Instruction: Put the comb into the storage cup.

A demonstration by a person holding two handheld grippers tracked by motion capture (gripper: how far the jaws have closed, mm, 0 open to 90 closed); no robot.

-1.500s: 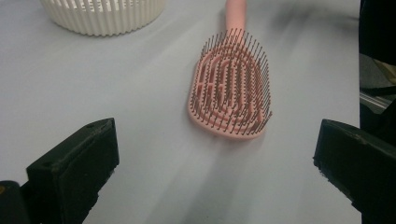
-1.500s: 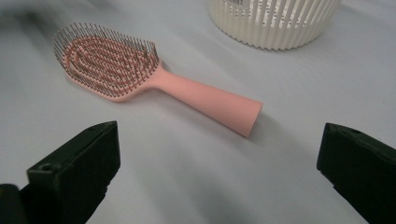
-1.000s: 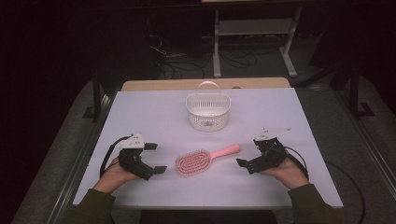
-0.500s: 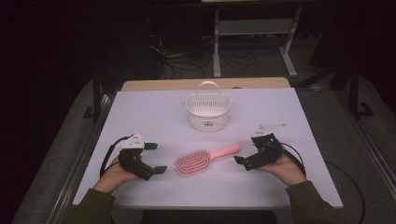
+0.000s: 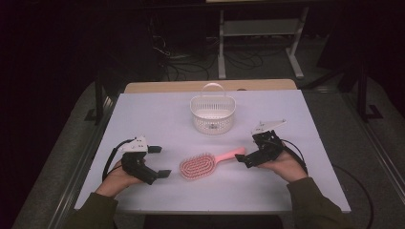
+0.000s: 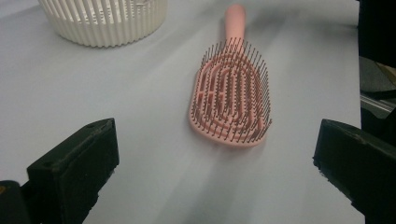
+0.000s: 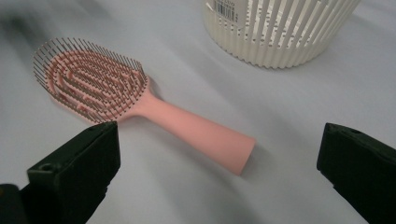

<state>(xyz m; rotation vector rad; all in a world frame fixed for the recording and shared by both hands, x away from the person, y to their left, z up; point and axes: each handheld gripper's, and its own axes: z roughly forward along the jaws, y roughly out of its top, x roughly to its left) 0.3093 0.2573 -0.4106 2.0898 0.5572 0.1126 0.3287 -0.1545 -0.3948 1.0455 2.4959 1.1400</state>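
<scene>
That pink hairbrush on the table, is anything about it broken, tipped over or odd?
Nothing stands out. The pink hairbrush lies flat, bristles up, looking whole, between the open left gripper and right gripper. The white basket stands upright behind it.

We take the hairbrush (image 5: 205, 163) as our landmark; it lies flat on the worktop (image 5: 157, 114), bristles up, its head toward our left and its handle running right and slightly away from us. Behind it, farther across the worktop and well apart, stands the basket (image 5: 213, 113), roughly in line with the handle. Our left gripper (image 5: 158, 161) sits left of the head, near it but apart. Our right gripper (image 5: 242, 158) sits just right of the handle's end; whether it touches the handle we cannot quite tell from above, though its own view shows a gap.
</scene>
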